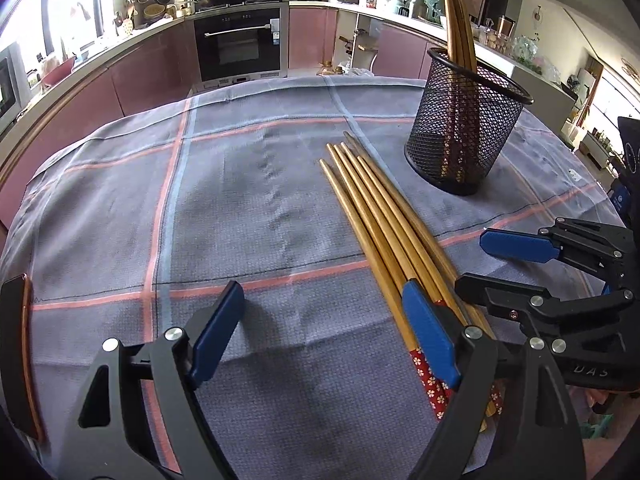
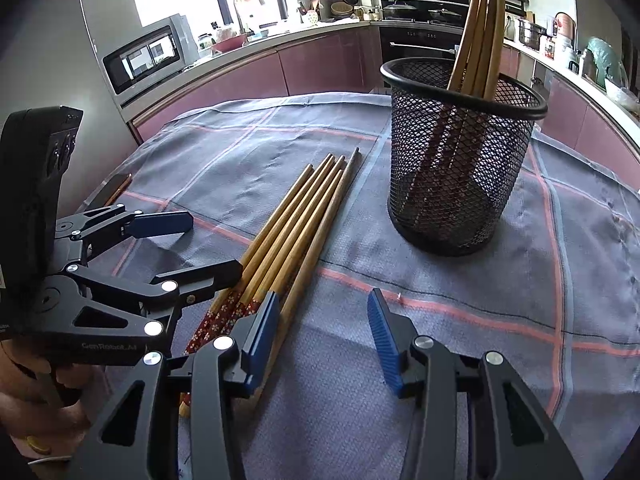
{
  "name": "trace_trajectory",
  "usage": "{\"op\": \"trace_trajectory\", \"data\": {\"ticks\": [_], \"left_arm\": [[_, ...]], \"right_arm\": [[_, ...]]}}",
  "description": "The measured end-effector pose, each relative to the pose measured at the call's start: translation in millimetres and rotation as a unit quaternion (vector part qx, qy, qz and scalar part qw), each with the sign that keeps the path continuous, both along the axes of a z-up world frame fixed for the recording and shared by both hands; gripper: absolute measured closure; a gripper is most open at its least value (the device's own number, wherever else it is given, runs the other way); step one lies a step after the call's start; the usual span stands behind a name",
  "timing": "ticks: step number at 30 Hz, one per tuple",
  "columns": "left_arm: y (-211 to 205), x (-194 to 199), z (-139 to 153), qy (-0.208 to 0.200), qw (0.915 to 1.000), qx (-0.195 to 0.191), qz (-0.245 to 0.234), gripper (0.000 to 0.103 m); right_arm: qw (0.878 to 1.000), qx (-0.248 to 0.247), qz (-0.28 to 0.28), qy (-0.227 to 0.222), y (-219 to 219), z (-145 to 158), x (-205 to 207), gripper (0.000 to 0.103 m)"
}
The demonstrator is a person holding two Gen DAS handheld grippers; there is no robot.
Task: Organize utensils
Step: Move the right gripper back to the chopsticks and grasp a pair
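Note:
Several wooden chopsticks (image 1: 380, 216) with red flowered handle ends lie bundled on the grey checked cloth (image 1: 224, 200); they also show in the right wrist view (image 2: 296, 224). A black mesh holder (image 1: 464, 120) stands behind them with several chopsticks upright inside; it also shows in the right wrist view (image 2: 460, 152). My left gripper (image 1: 324, 312) is open, low over the cloth, its right finger over the chopsticks' handle ends. My right gripper (image 2: 324, 332) is open, its left finger beside the bundle. Each gripper shows in the other's view, the right (image 1: 504, 264) and the left (image 2: 200, 240).
A dark phone (image 1: 16, 356) lies at the cloth's left edge. Kitchen counters, an oven (image 1: 240, 44) and a microwave (image 2: 144, 56) surround the table. The cloth's left half (image 1: 120, 220) carries nothing.

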State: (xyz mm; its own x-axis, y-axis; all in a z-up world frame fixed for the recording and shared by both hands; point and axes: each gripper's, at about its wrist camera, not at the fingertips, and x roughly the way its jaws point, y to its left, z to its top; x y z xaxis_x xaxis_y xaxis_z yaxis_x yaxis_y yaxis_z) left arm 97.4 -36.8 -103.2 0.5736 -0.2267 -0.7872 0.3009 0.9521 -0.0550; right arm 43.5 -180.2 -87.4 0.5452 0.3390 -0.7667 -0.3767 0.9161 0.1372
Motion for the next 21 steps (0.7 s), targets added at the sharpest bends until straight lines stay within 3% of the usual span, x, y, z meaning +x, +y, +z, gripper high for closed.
{"op": "trace_trajectory", "data": {"ticks": [14, 21], "left_arm": [[0.7, -1.8, 3.3, -0.007, 0.9998, 0.016, 0.014, 0.029], [0.5, 0.3, 5.0, -0.006, 1.0, -0.002, 0.004, 0.031]], "right_arm": [[1.0, -0.006, -0.001, 0.0, 4.6, -0.1, 0.3, 0.061], [1.0, -0.005, 0.0, 0.002, 5.8, 0.7, 3.0, 0.063]]}}
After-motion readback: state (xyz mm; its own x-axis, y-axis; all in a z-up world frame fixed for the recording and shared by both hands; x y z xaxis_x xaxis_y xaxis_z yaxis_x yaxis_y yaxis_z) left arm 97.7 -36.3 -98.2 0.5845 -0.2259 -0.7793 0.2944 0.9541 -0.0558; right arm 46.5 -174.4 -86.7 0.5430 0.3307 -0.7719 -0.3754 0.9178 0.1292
